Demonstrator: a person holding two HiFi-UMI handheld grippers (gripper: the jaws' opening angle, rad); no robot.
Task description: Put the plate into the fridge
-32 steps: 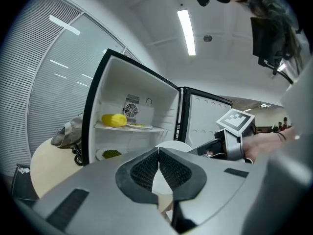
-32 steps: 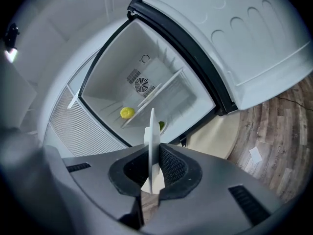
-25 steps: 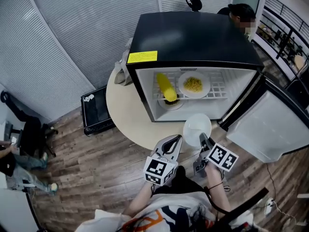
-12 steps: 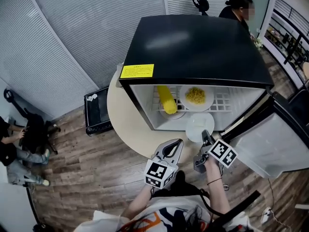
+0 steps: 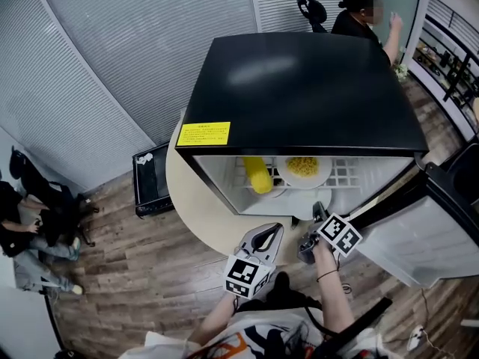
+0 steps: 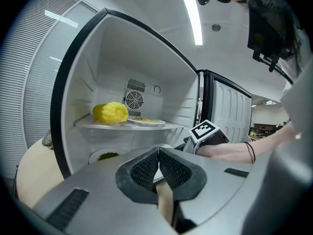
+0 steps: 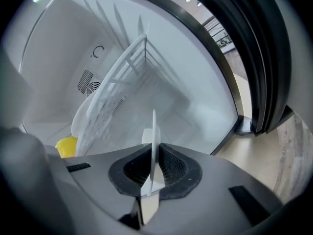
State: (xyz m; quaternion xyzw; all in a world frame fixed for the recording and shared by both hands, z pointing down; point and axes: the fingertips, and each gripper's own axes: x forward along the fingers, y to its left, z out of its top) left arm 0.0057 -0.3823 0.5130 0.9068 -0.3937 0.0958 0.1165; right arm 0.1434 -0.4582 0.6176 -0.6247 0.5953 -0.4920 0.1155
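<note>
In the head view, the right gripper (image 5: 317,212) held the white plate (image 5: 307,202) by its near rim. The plate lay at the front edge of the fridge's (image 5: 299,88) lower compartment, just under the wire shelf (image 5: 344,172) that carried a corn cob (image 5: 258,175) and a plate of noodles (image 5: 303,167). The plate reached away from the fingers, straight toward the fridge's back wall. The left gripper (image 5: 271,232) hung beside it over the near edge of the round table (image 5: 183,193), farther from the opening. In the left gripper view, its pads met with nothing between them. In the right gripper view, the pads (image 7: 171,166) pinched the plate, which we saw edge-on, its thin line pointing into the bare white cavity. We judged the right hand was the one placed to push it in. The shelf slanted against that line, so the plate probably needed levelling.
</note>
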